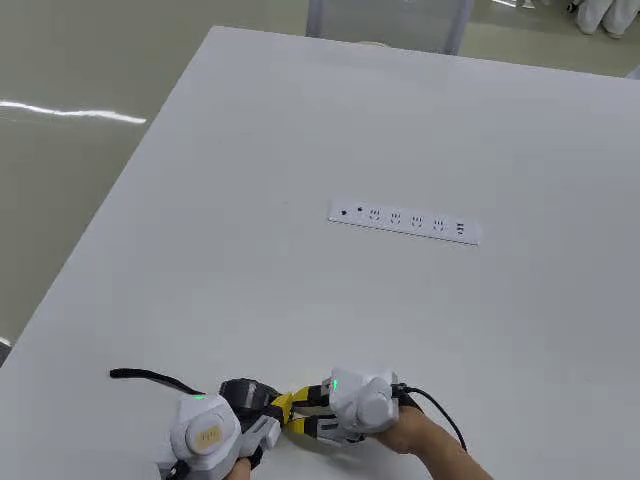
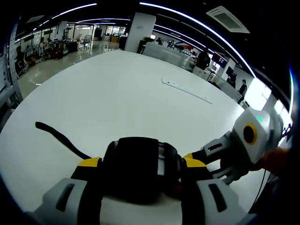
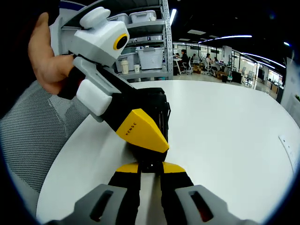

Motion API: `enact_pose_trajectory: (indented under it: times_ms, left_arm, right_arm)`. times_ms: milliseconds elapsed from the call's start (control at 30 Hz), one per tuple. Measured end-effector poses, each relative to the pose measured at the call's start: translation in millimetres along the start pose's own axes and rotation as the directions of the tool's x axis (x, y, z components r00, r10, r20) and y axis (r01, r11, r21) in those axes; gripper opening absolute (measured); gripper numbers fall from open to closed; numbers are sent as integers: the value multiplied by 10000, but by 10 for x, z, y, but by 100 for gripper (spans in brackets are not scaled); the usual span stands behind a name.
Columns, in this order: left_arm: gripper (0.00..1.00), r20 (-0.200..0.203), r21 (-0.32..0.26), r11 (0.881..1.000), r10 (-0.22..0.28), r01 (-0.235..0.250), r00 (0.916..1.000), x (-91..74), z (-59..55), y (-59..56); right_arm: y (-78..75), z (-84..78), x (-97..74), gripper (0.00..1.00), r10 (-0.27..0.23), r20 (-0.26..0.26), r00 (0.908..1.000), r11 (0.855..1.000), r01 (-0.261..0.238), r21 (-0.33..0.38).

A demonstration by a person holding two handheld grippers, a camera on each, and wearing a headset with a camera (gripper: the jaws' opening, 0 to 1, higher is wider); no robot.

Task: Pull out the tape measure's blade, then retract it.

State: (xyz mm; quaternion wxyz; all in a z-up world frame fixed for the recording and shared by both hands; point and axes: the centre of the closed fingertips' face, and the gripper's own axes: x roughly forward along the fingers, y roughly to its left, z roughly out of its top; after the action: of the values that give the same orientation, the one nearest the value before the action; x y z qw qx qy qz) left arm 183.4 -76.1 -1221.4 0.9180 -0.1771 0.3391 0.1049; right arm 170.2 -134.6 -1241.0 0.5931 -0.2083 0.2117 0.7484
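A black tape measure [image 1: 246, 393] sits low over the white table [image 1: 300, 150] near its front edge, and its black wrist strap [image 1: 150, 377] trails off to the left. My left gripper [image 1: 268, 412] is shut on the tape measure's case [image 2: 140, 168], one yellow pad [image 2: 89, 162] on each side. My right gripper [image 1: 300, 412] meets it from the right. In the right gripper view its jaws [image 3: 151, 167] stand almost together, shut on the blade's tip at the mouth of the case [image 3: 152, 105]. Hardly any blade shows between case and jaws.
A white power strip [image 1: 405, 222] lies flat in the middle of the table, far ahead of both grippers. The table's left edge [image 1: 100, 220] drops to a green floor. Shelving with bins [image 3: 145, 51] stands behind the person.
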Motion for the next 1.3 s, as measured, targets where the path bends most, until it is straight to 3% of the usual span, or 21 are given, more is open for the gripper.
enact_pose_trajectory:
  times_ms: [633,767,867,1133,1300]
  left_arm:
    - [67,-379,76,9995,-290,293,9989,7,-20,-15]
    - [67,-398,472,9981,-376,394,9985,-9,-8,-29]
    - [66,-365,718,9961,-483,508,9982,-29,19,-38]
    - [68,-223,401,9963,-748,757,9969,-95,163,-18]
    - [71,-277,738,9925,-954,972,9951,-153,217,-10]
  right_arm:
    - [-30,1,-13,18,-501,-68,9987,9974,504,507]
    - [-45,3,-46,20,-648,-104,9978,9962,653,569]
    - [-50,9,-78,21,-730,-99,9973,9953,735,633]
    - [-13,31,-167,26,-984,-205,9949,9926,996,697]
    - [34,53,-239,29,-1222,-257,9922,9885,1240,869]
